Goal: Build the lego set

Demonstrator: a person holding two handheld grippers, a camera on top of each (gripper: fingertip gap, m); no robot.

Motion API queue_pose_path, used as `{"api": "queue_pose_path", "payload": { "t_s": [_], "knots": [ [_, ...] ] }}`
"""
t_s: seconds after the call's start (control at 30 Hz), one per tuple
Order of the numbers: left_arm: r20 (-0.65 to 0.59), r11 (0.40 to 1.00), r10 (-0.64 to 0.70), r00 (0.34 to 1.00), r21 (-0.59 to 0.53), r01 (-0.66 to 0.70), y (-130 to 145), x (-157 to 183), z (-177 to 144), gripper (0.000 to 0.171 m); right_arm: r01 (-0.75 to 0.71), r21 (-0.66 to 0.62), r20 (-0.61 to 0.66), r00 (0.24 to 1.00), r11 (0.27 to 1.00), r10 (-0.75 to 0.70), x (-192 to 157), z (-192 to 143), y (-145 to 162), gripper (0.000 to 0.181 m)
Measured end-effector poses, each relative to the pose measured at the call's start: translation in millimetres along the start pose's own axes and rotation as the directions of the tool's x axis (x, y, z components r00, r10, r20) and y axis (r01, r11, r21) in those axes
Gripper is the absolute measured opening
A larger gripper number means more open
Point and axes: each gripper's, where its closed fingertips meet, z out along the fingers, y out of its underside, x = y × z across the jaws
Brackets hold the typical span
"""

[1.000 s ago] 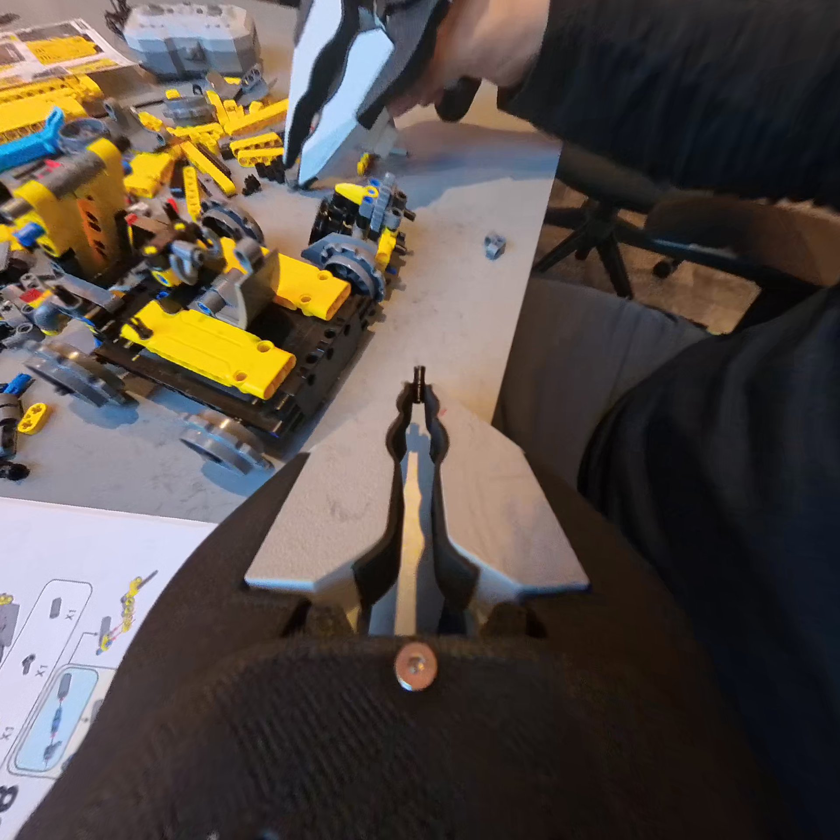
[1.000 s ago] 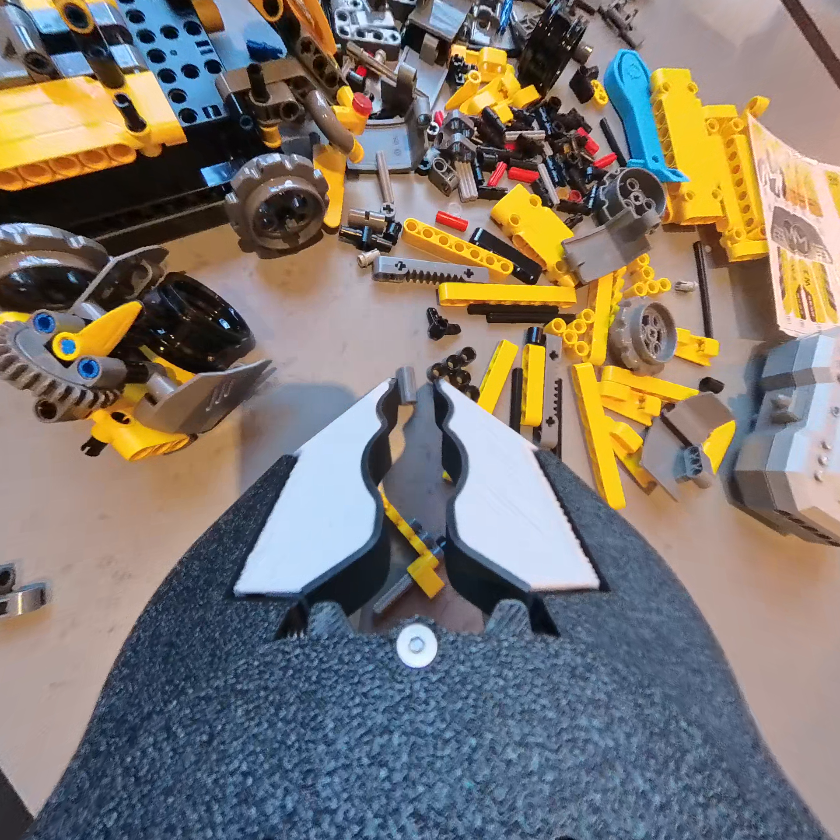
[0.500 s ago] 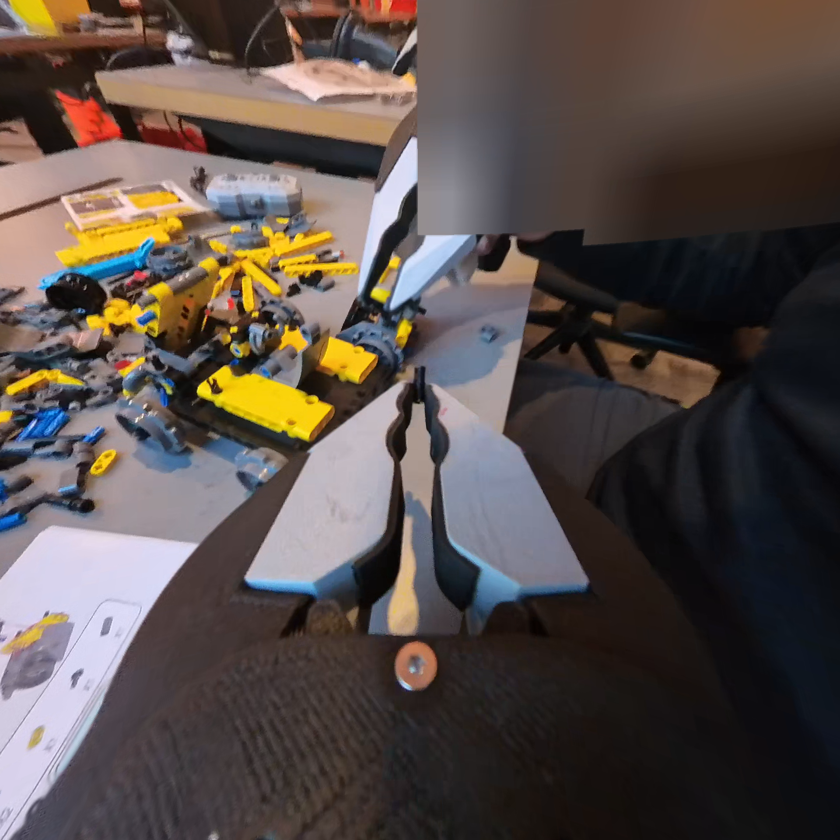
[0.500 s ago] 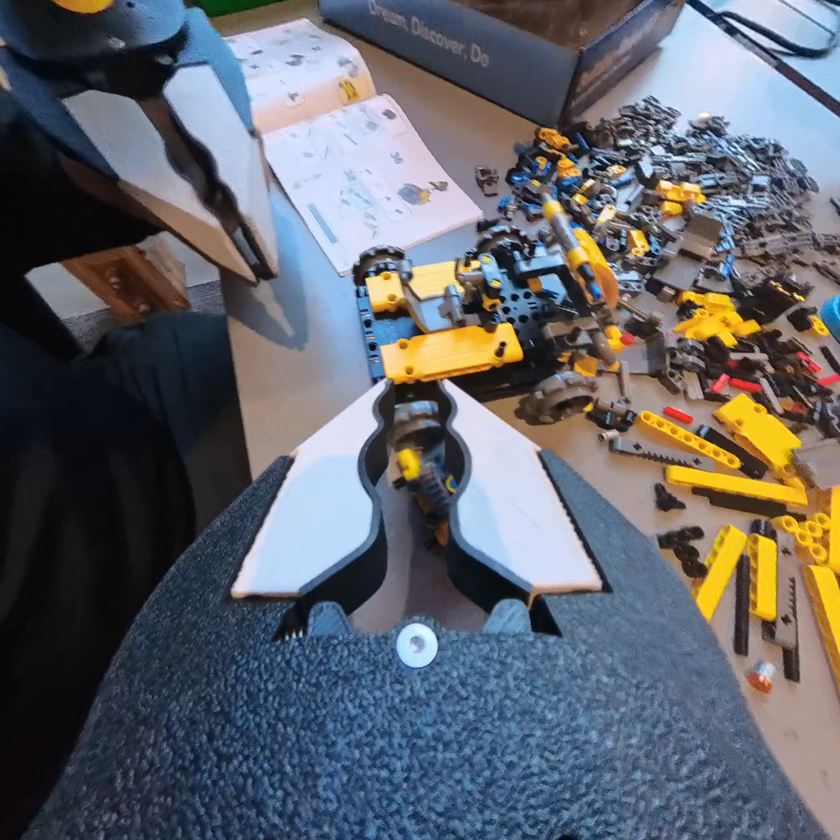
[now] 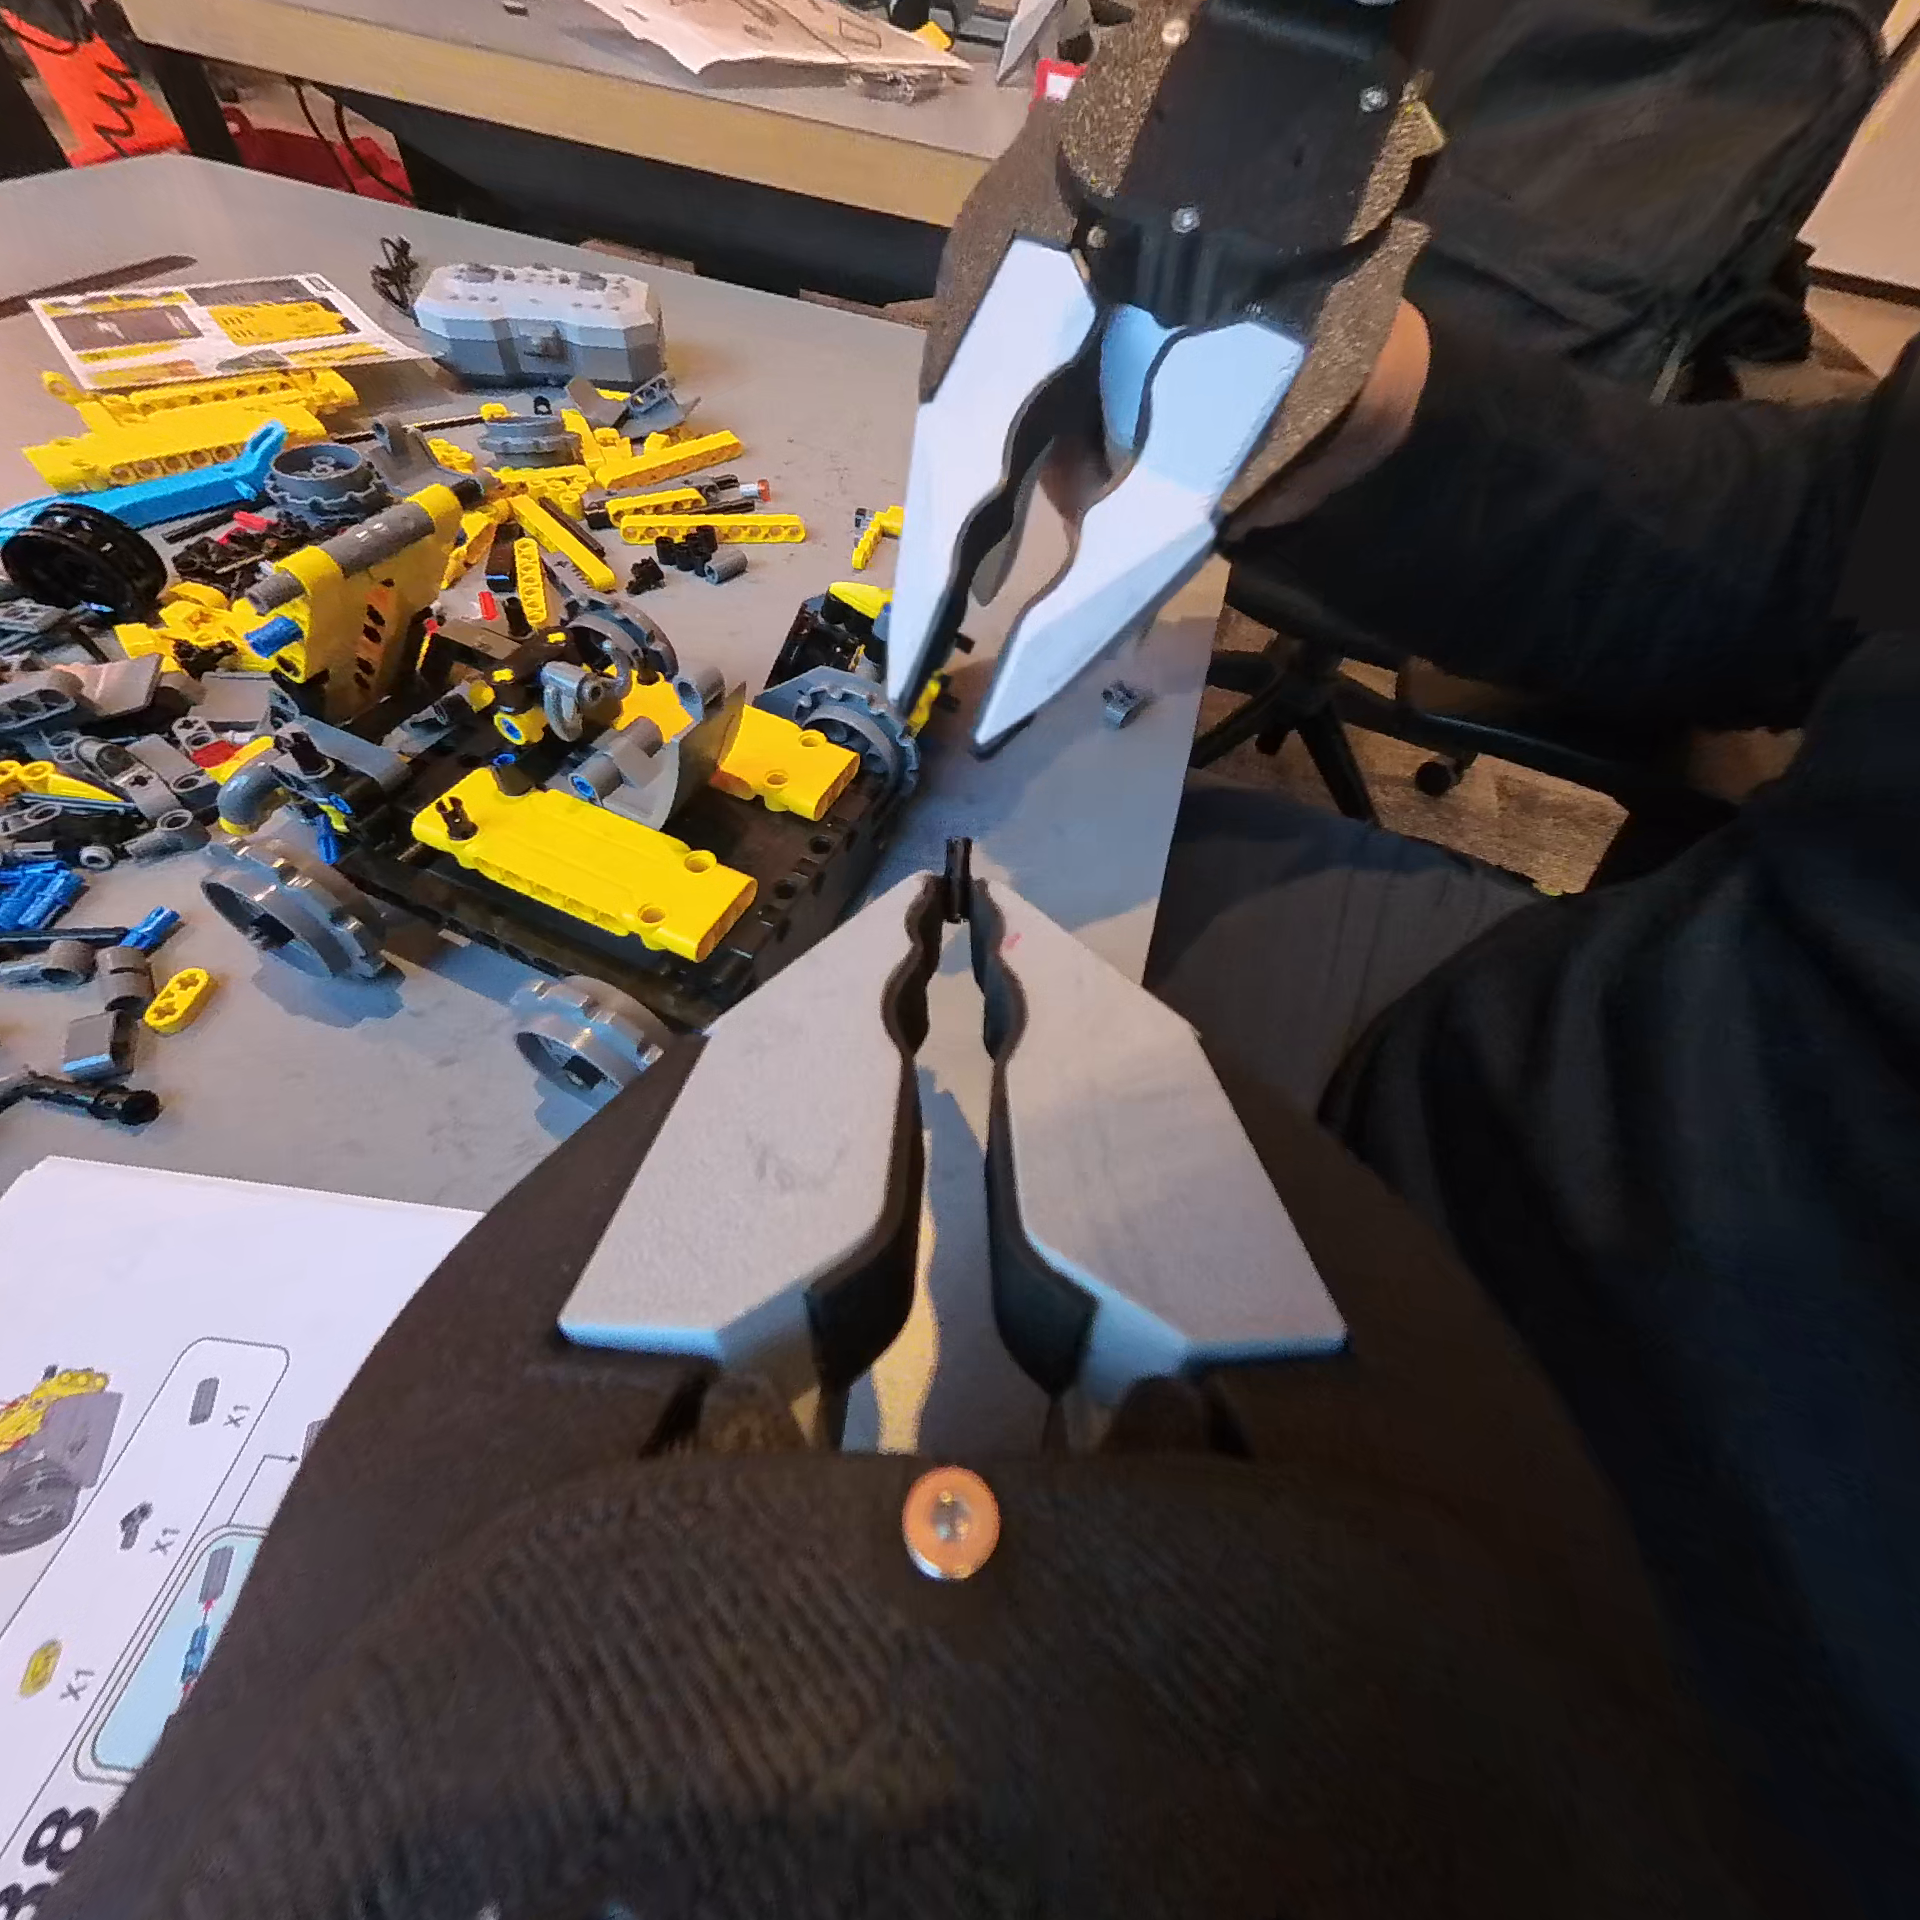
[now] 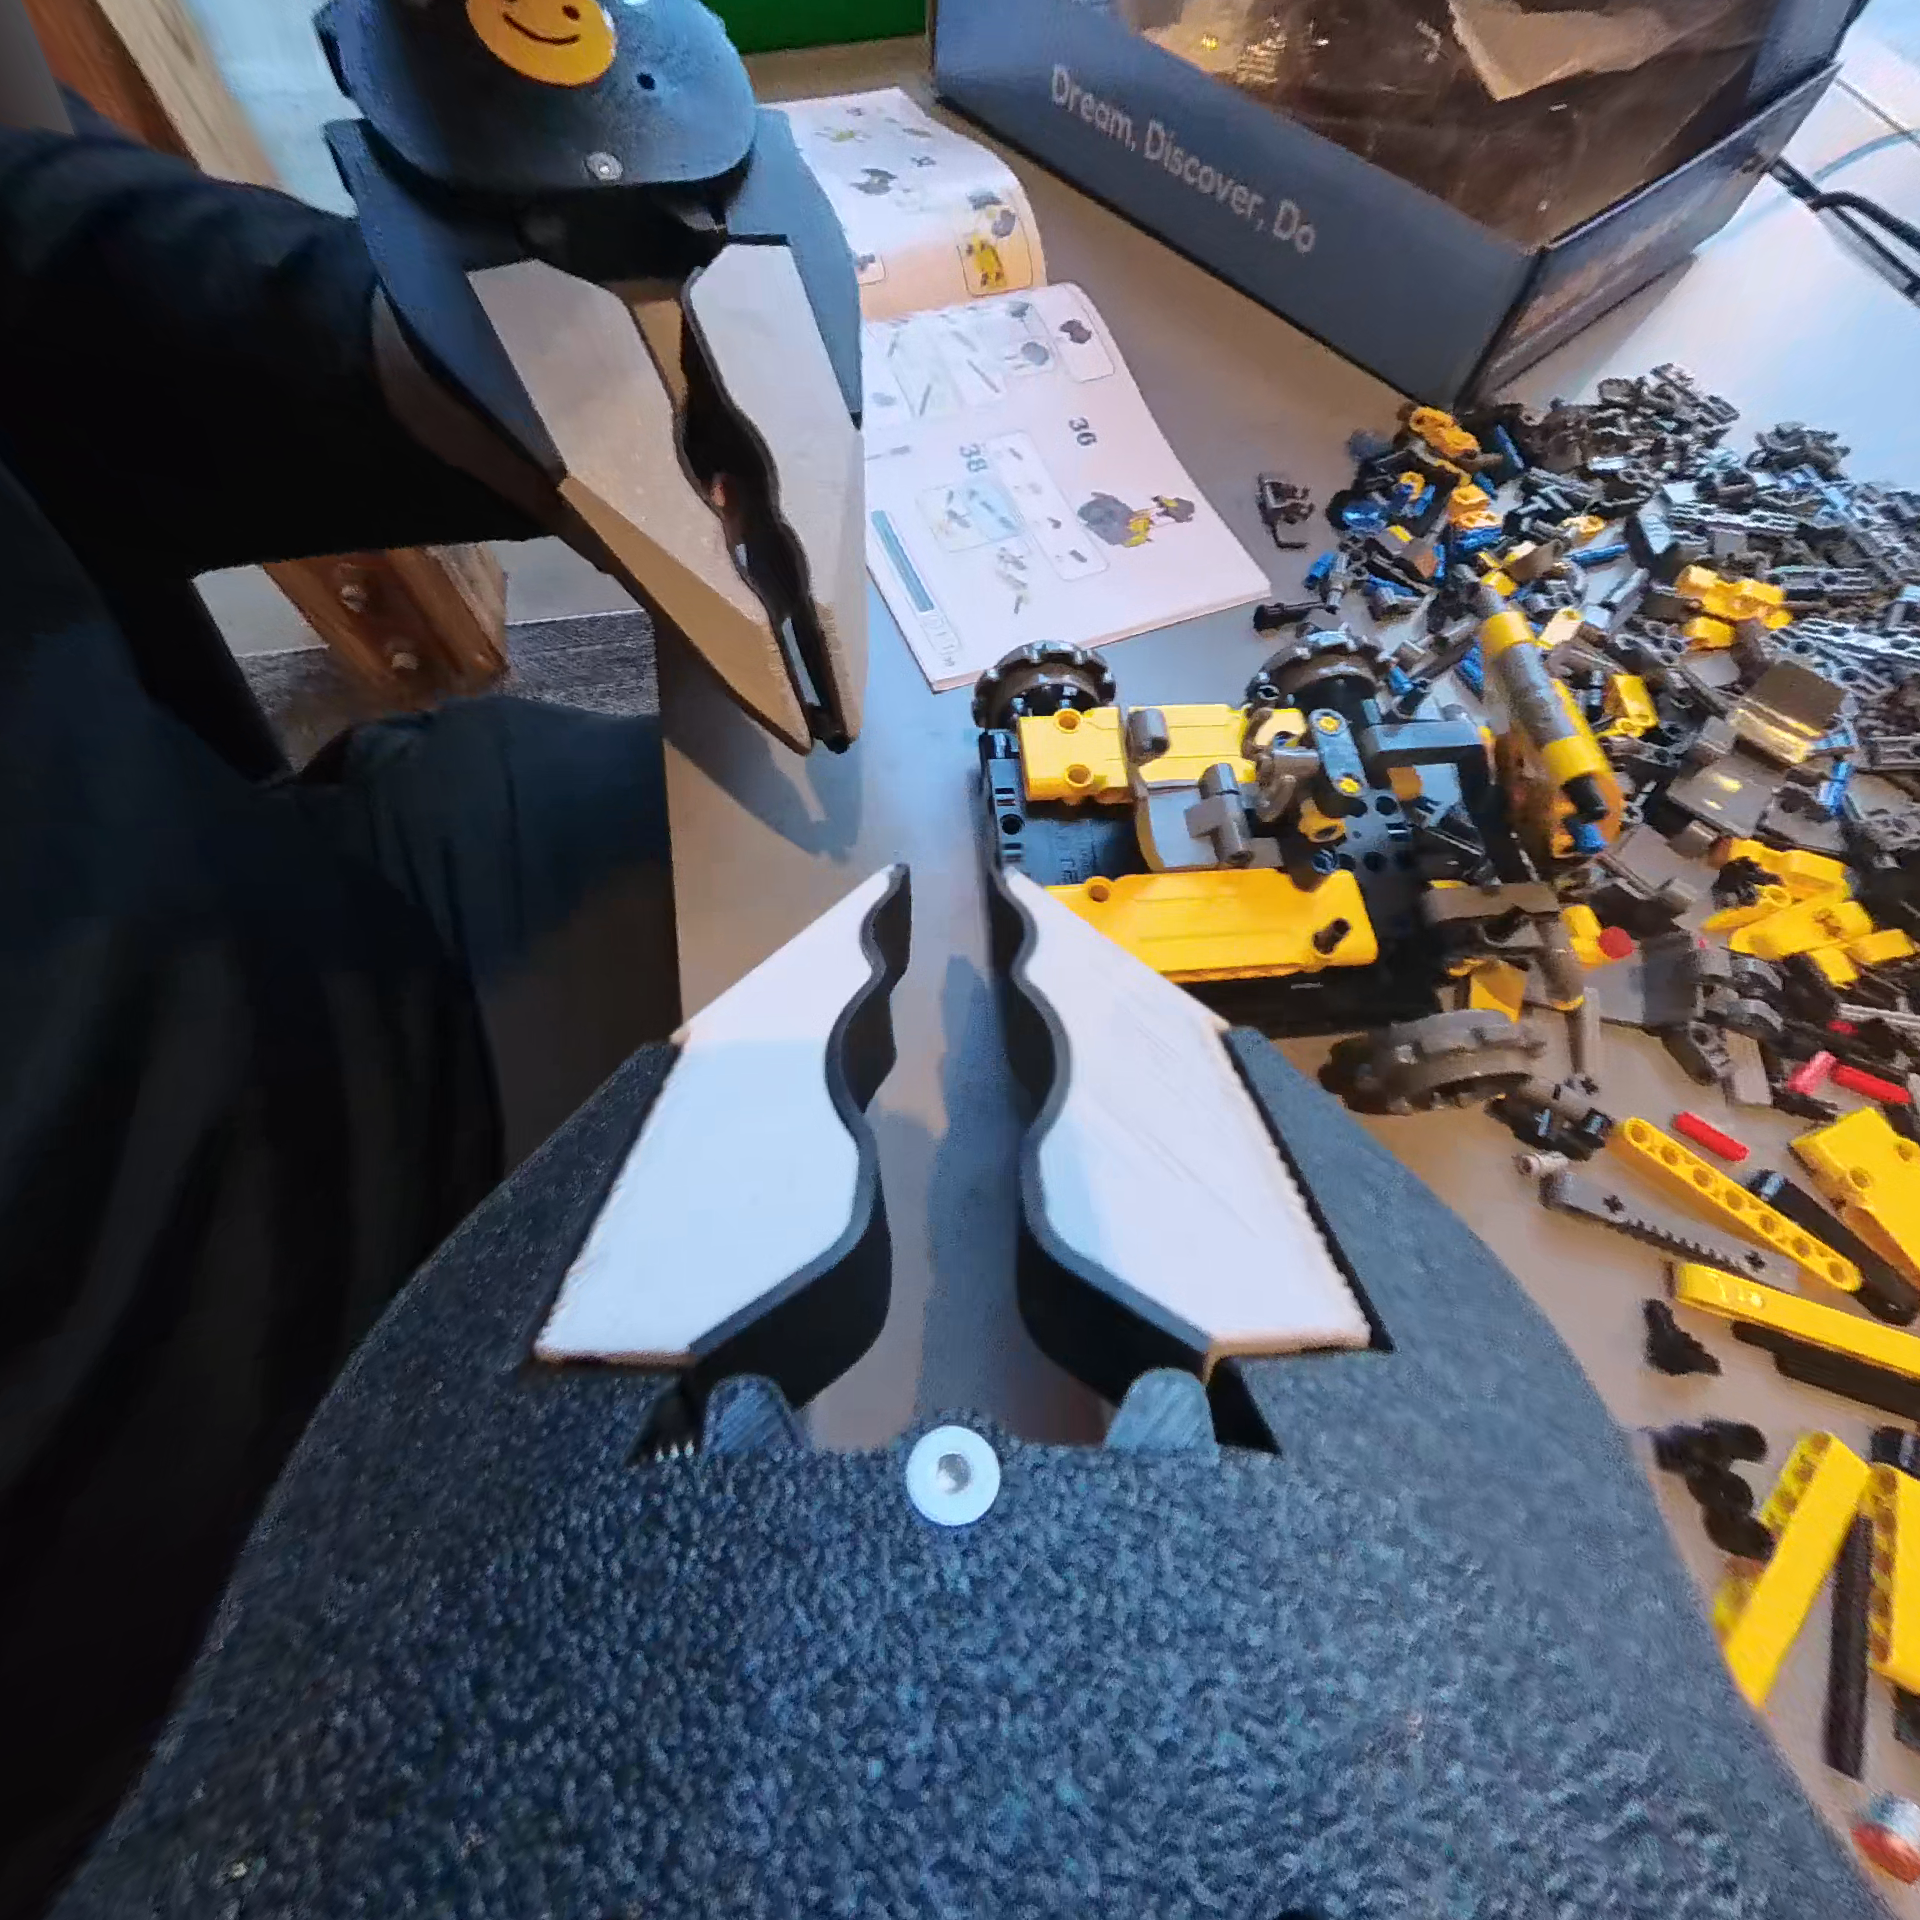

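Observation:
My left gripper (image 5: 954, 883) is shut on a small black pin (image 5: 954, 864) and holds it above the grey table's near edge. It also shows in the right wrist view (image 6: 826, 736), with the pin (image 6: 834, 742) at its tip. My right gripper (image 6: 945, 883) is open and empty, pointing down at bare table. In the left wrist view the right gripper (image 5: 951, 722) has one fingertip beside a small gear sub-assembly (image 5: 847, 722). A half-built yellow and black brick vehicle (image 5: 582, 862) lies just left of both grippers; it also shows in the right wrist view (image 6: 1226, 925).
Loose yellow, black and grey bricks (image 5: 623, 499) cover the table behind the vehicle. A grey battery box (image 5: 535, 317) sits at the back. An open instruction booklet (image 6: 1039, 499) and a dark cardboard box (image 6: 1299, 229) lie beyond. The table edge (image 5: 1174, 831) borders a person's lap. The left gripper's tips are roughly 4 centimetres from the right gripper's.
My right gripper has swung from over the loose brick pile to the table's near edge by the vehicle. My left gripper has tilted up a little, still shut on the pin.

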Motion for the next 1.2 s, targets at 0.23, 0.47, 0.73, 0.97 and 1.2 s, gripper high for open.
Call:
{"api": "queue_pose_path", "payload": {
  "t_s": [0.23, 0.47, 0.73, 0.97, 1.2],
  "knots": [
    [0.006, 0.999, 0.029, 1.000, -0.030, -0.029, 3.2, 2.4, 4.1, 0.003, 0.011, 0.035, -0.126, 0.992, 0.999, -0.006, 50.9, -22.5, -27.3, 0.007],
    [0.014, 0.999, 0.045, 0.999, -0.026, -0.045, 2.0, 3.5, 5.4, 0.003, 0.184, -0.254, -0.045, 0.978, 0.950, -0.202, 165.0, 32.0, -63.6, 0.010],
    [0.066, 0.996, 0.087, 0.994, -0.042, -0.085, 7.0, 1.0, -1.8, 0.003, 0.415, -0.459, 0.268, 0.908, 0.785, -0.323, 184.0, 136.9, -29.1, 0.008],
    [0.059, 1.000, 0.028, 0.998, -0.003, -0.028, 8.4, -0.3, -13.6, 0.003, 0.496, -0.497, 0.349, 0.865, 0.712, -0.360, 185.6, 148.5, -14.4, 0.009],
    [0.058, 1.000, 0.017, 0.998, -0.001, -0.017, 9.1, -0.9, -14.9, 0.003, 0.497, -0.484, 0.367, 0.862, 0.720, -0.349, 185.5, 154.8, -16.5, 0.007]
  ]
}}
